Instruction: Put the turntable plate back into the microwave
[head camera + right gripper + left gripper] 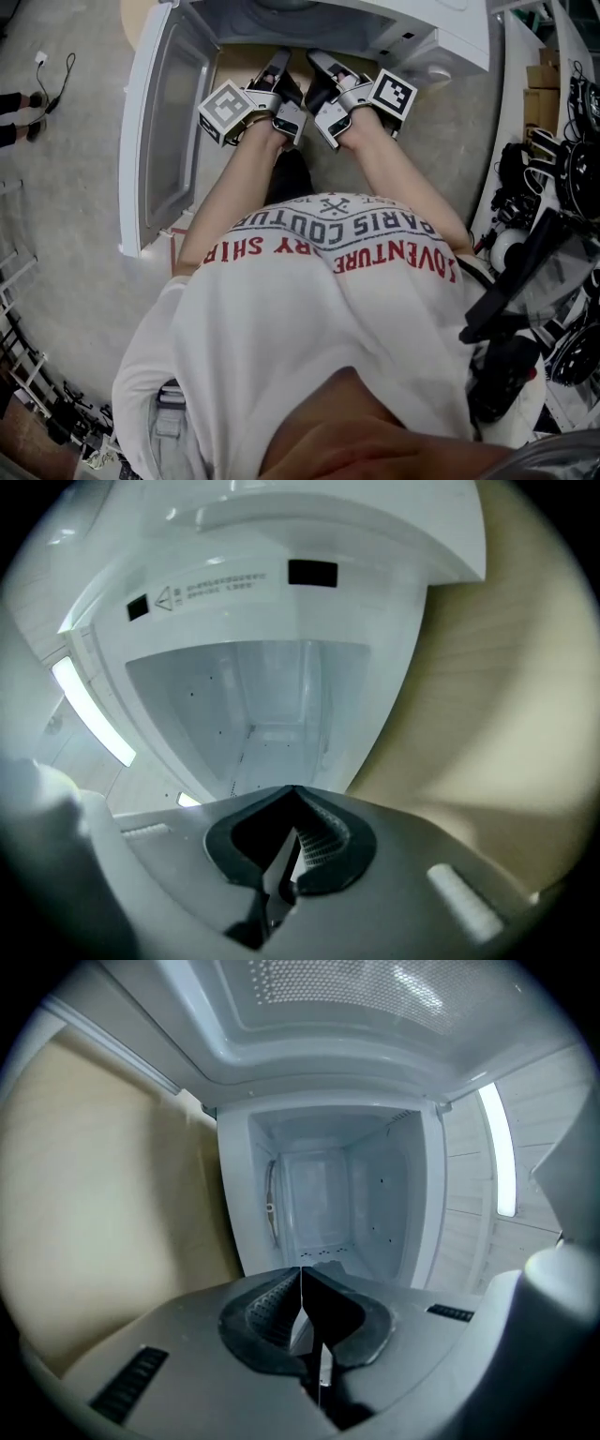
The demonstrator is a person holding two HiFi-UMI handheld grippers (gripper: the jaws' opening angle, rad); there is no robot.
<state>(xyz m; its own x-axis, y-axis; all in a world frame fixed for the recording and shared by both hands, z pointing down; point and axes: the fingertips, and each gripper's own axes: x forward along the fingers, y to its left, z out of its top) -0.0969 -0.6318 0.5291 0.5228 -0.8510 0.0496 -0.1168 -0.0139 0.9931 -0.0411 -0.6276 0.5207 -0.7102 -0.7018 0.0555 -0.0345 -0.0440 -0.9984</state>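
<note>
Floor: grey concrete [75, 187], with dark gear [562, 169] heaped along the right.
Microwave: white [441, 37]; its door [164, 122] was swung wide to the left, and its pale cavity [328, 1204] faced both claws.
Turntable plate: could not be made out in any view.
Left gripper [278, 58]: jaws pressed tip to tip with nothing between them, at the cavity mouth.
Right gripper [319, 61]: likewise closed and empty, just beside the left.

The person [309, 281] wears a white T-shirt [300, 319] with red and dark lettering and perhaps grey trousers [173, 427]
</note>
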